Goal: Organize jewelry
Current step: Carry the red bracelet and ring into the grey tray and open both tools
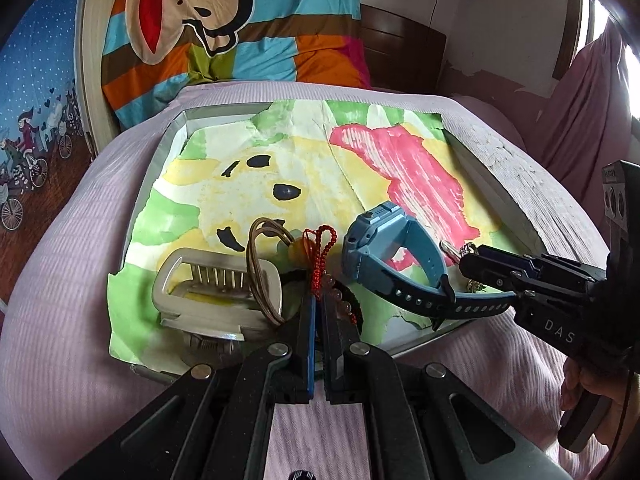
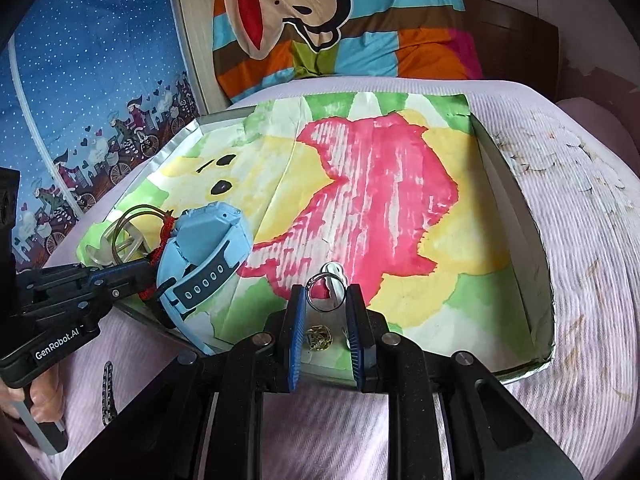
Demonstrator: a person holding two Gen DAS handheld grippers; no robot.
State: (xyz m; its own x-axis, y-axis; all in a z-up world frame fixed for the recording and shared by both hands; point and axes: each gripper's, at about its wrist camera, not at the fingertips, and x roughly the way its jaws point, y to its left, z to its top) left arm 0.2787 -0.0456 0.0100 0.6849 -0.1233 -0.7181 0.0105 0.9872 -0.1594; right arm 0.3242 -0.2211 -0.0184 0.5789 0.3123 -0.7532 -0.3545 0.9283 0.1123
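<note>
Left gripper (image 1: pixel 318 300) was clamped on the red beaded string (image 1: pixel 319 258); right gripper (image 2: pixel 326 300), nearer the tray's (image 2: pixel 516 216) empty right side, pinched a ring (image 2: pixel 320 290).

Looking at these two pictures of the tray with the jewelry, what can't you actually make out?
- Left wrist view: the lower end of the red beaded charm runs between the left claw fingers, hidden.
- Right wrist view: the small gold piece between the right claw fingers is too small to identify.
- Right wrist view: the hair clip is mostly behind the blue watch.
</note>
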